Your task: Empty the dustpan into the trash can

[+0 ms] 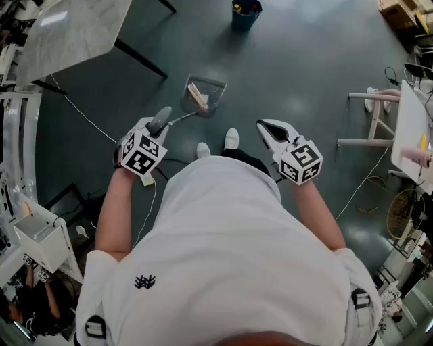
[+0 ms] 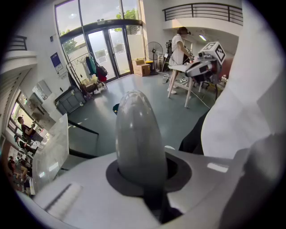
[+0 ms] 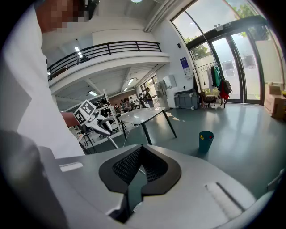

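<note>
The dustpan [image 1: 203,96] is held out over the floor, ahead of the left hand-held gripper [image 1: 154,130], whose jaws are clamped on its grey handle [image 2: 136,134]; the rounded handle end is seen standing up between them. Pale scraps [image 1: 197,96] are seen lying in the pan, so nothing is judged to have been emptied yet. The trash can [image 1: 245,13] is placed well ahead of both hand-held grippers, far beyond the pan. The carry to the can and the tipping are judged to be left to do. The right hand-held gripper [image 1: 270,130] is held beside the left, well apart from the pan, with its jaws pressed together on nothing. One dustpan, one trash can and two hand-held grippers are counted; the scraps cannot be counted exactly.
</note>
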